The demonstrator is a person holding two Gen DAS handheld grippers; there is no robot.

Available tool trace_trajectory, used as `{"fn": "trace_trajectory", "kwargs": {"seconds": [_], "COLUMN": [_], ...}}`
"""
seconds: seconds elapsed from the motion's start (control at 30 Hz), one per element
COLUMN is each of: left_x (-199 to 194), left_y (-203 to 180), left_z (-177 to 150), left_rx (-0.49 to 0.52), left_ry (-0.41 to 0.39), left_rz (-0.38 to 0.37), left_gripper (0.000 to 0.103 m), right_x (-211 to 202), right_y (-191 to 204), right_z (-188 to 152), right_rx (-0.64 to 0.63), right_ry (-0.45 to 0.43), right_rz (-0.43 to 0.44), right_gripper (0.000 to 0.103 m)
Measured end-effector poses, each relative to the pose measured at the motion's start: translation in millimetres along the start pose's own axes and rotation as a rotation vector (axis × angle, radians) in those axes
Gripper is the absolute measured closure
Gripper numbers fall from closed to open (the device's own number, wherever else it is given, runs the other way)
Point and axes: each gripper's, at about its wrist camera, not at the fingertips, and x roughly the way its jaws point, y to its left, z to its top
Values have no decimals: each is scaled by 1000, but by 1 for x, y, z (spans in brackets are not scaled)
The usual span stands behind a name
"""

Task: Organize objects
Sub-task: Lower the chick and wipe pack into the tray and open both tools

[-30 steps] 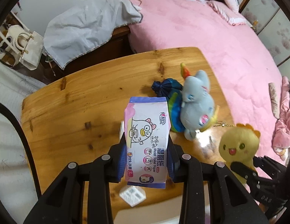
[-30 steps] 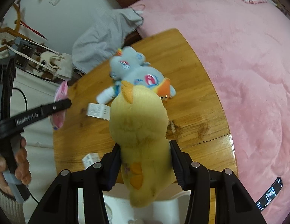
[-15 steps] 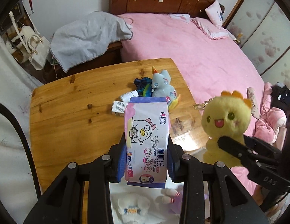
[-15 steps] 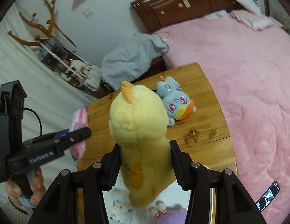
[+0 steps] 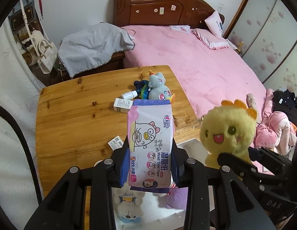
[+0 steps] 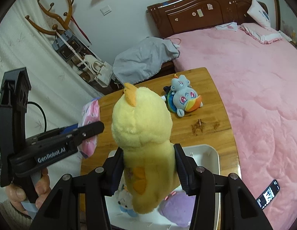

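My left gripper (image 5: 149, 153) is shut on a pink and white pack of moist toilet paper (image 5: 151, 143), held above the near edge of the wooden table (image 5: 71, 115); the pack also shows in the right wrist view (image 6: 90, 126). My right gripper (image 6: 148, 159) is shut on a yellow plush chick (image 6: 144, 134), held over a white bin (image 6: 213, 153); the chick also shows in the left wrist view (image 5: 227, 134). The bin holds a white plush bear (image 5: 127, 209) and a purple plush (image 6: 177, 209). A blue pony plush (image 5: 158, 88) lies at the table's far right.
A small white bottle (image 5: 129, 95), a white box (image 5: 122, 105) and a small white packet (image 5: 115, 142) lie on the table. A pink bed (image 5: 196, 67) stands to the right, a grey cloth (image 5: 91, 46) over furniture behind. A phone (image 6: 268, 193) lies on the bed.
Both grippers have risen and pulled back from the table with their loads. More of the room and the white bin below have come into view.
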Motion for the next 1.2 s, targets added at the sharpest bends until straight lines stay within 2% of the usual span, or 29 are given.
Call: {"fn": "trace_trajectory", "kwargs": {"seconds": [0.3, 1.2], "left_x": [-6, -16], "left_y": [1, -21], "left_z": [-18, -41], "left_rx": [-19, 13], "left_ry": [-5, -37], "left_rz": [21, 37], "left_gripper": [65, 65], "right_x": [-9, -32], "right_y": [10, 31], "right_z": [-27, -59], "right_rx": [-9, -65], "right_ry": [22, -18], "right_rz": [-17, -98], "right_gripper": [53, 54]}}
